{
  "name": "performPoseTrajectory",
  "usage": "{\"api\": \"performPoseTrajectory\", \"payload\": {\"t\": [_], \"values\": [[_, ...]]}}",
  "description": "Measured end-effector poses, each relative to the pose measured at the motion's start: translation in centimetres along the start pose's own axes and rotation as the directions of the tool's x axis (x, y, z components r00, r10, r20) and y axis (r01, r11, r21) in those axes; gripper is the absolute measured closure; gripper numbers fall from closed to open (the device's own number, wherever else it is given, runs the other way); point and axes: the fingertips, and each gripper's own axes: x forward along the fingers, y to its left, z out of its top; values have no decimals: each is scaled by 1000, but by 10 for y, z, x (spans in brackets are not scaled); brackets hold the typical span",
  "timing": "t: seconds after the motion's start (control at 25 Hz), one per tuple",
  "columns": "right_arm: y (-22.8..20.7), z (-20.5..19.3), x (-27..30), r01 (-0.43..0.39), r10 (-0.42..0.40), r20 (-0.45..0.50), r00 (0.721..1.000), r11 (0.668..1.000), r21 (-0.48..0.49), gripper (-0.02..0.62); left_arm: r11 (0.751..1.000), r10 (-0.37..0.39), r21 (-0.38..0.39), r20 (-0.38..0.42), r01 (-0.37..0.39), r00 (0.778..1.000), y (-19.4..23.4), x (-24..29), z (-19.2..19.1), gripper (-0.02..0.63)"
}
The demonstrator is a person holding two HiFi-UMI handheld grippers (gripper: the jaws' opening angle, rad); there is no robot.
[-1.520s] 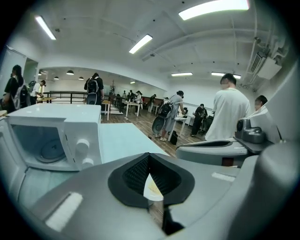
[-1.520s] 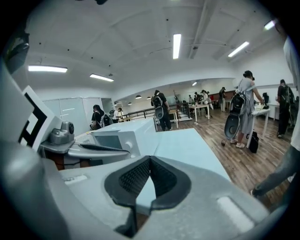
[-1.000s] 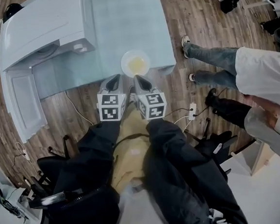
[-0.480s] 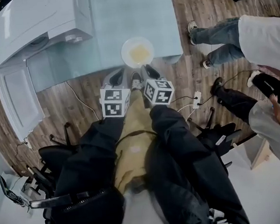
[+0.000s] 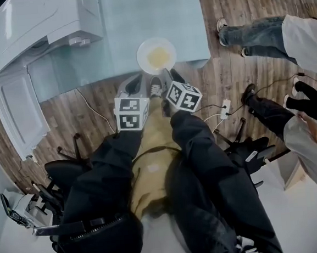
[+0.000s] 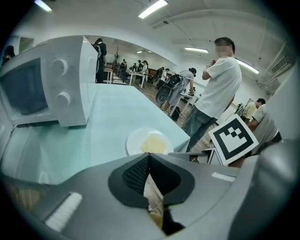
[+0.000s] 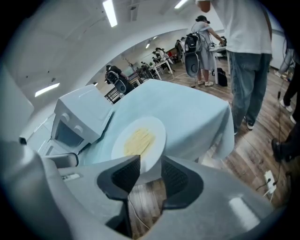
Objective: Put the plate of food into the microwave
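Note:
A white plate point(image 5: 156, 55) of yellow food lies at the near edge of the table point(image 5: 137, 15), which has a pale blue cloth. The white microwave point(image 5: 39, 29) stands at the table's left end with its door point(image 5: 19, 110) swung open. My left gripper point(image 5: 135, 82) hovers just short of the table edge, left of the plate point(image 6: 149, 142), and its jaws point(image 6: 149, 161) are shut on nothing. My right gripper point(image 5: 165, 76) sits just below the plate's near rim. Its jaws have just been opening and now stand open point(image 7: 151, 173), with the plate point(image 7: 139, 140) just ahead of the gap and nothing pinched.
Two people stand on the wooden floor to the right of the table point(image 5: 299, 34). A power strip point(image 5: 224, 109) and cables lie on the floor near my right side. Dark office chairs point(image 5: 58, 181) flank my legs.
Both grippers have sunk toward the table's near edge. The right gripper has rolled, its marker cube now tilted, and sits closer under the plate's rim.

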Motion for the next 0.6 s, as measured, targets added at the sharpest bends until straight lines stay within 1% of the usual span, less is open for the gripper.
{"api": "performPoseTrajectory", "payload": {"t": [0.08,0.2,0.28,0.36,0.44,0.6], "values": [[-2,-2,6,-34,34,0,999,995,95,463,1000,3,-3,-3,-3,1000,1,1,-1,609],[-2,-3,13,-101,100,16,995,968,228,462,1000,7,-9,-4,-7,1000,3,1,-3,609],[-1,-4,17,-131,132,16,991,954,269,463,1000,12,-13,-4,-12,1000,4,1,-3,609],[2,-4,20,-156,160,14,987,940,303,489,1000,17,-21,-5,-17,1000,6,2,-4,609],[2,-5,20,-184,188,24,982,916,357,505,999,21,-24,-5,-21,1000,5,1,-4,610],[5,-1,16,-256,252,72,965,846,468,547,999,27,-26,-1,-27,1000,3,0,-3,609]]}}
